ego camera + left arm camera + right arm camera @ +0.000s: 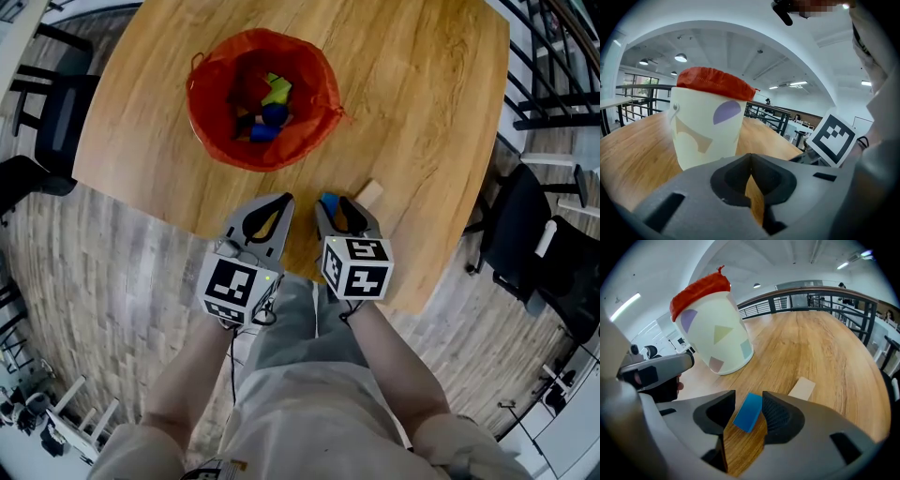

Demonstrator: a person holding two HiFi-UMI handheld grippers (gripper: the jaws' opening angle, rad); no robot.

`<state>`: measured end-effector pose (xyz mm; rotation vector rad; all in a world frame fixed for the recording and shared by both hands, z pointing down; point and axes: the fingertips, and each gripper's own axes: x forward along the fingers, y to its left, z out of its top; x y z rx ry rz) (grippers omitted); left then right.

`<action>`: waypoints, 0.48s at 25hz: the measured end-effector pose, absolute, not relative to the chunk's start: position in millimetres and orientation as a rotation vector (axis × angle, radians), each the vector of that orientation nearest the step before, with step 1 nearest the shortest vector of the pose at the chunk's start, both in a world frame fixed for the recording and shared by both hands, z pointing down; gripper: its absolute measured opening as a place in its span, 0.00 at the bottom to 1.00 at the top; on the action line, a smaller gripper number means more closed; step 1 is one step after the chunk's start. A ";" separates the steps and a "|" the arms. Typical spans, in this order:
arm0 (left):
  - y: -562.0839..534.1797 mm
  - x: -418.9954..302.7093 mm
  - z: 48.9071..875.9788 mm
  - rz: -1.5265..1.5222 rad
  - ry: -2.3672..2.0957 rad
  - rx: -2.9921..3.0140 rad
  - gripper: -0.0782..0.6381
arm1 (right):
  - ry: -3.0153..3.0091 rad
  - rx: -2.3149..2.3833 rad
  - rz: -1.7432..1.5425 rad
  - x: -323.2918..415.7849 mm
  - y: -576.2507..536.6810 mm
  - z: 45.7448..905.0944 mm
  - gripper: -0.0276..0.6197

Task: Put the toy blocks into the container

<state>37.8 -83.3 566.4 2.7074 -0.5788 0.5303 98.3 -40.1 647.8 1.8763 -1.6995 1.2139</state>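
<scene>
The container is a pale tub with a red liner; it stands mid-table and holds several coloured blocks. Its wall fills the left gripper view and shows in the right gripper view. A blue block lies on the wood between the jaws of my right gripper. It leans on one pad, with a gap to the other. From above, the blue block sits inside the right gripper. My left gripper is beside it, jaws together and empty.
A beige wooden block lies just right of the right gripper. Both grippers are at the table's near edge. Black chairs stand around the table, and railings run behind it.
</scene>
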 end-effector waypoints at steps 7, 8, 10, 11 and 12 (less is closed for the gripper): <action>-86.1 37.4 585.2 0.556 -0.573 2.676 0.13 | -1.653 1.878 1.240 97.1 -39.4 662.1 0.31; -86.8 36.9 587.0 0.557 -0.576 2.673 0.13 | -1.645 1.866 1.242 96.1 -38.8 665.3 0.32; -86.8 36.1 590.4 0.560 -0.577 2.668 0.13 | -1.631 1.841 1.227 93.7 -36.9 670.5 0.33; -86.5 35.8 592.0 0.563 -0.576 2.666 0.13 | -1.626 1.832 1.207 93.1 -36.3 671.8 0.33; -86.2 35.6 593.5 0.565 -0.575 2.663 0.13 | -1.621 1.826 1.184 93.0 -35.9 672.5 0.33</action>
